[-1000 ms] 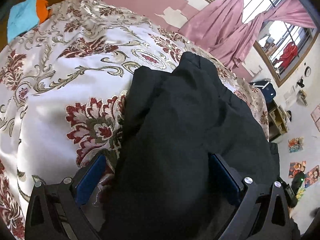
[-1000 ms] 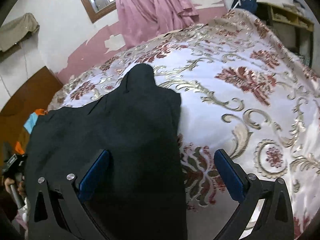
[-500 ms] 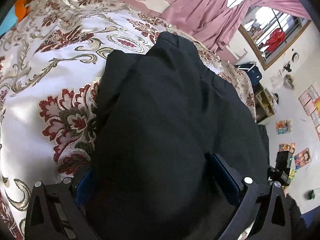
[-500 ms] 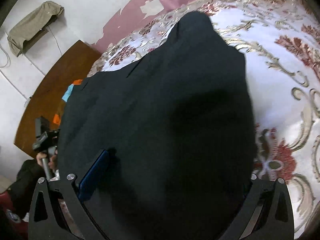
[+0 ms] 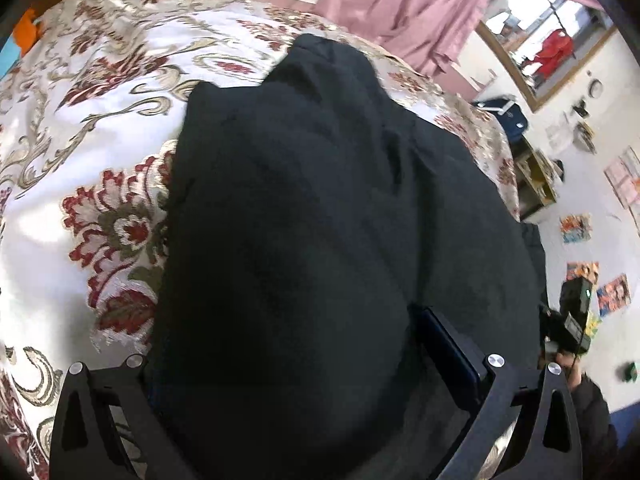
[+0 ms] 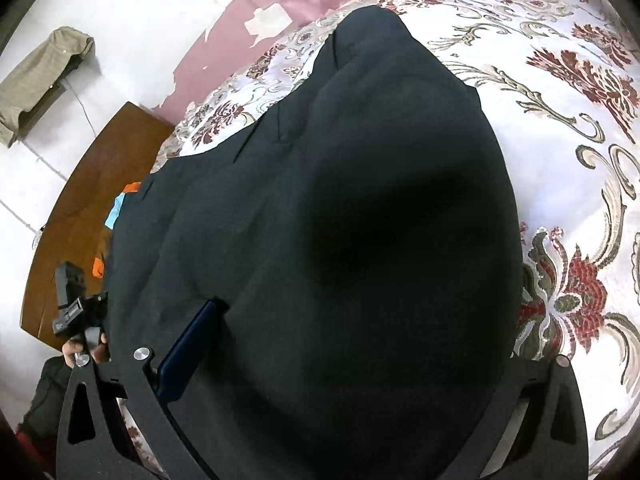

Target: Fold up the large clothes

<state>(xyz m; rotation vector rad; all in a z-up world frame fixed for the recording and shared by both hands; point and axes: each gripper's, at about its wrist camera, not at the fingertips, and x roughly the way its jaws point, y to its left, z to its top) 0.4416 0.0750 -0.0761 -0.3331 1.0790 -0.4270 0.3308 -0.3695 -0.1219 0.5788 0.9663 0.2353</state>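
Note:
A large black garment lies spread on a bed with a white, red and gold floral cover. It also fills the right wrist view. My left gripper has its jaws wide apart, with a bulge of the black cloth between them hiding the left finger. My right gripper also stands wide, with the cloth bunched between its jaws and over the right finger. Neither pair of jaws is closed on the cloth.
Pink curtains and a window are beyond the bed. A wooden headboard and blue and orange cloth lie to the left. The other gripper shows at each view's edge. A shelf stands by the wall.
Both grippers have moved in over the black garment. The cloth now bulges between each pair of jaws and fills most of both views. The jaws have stayed wide apart.

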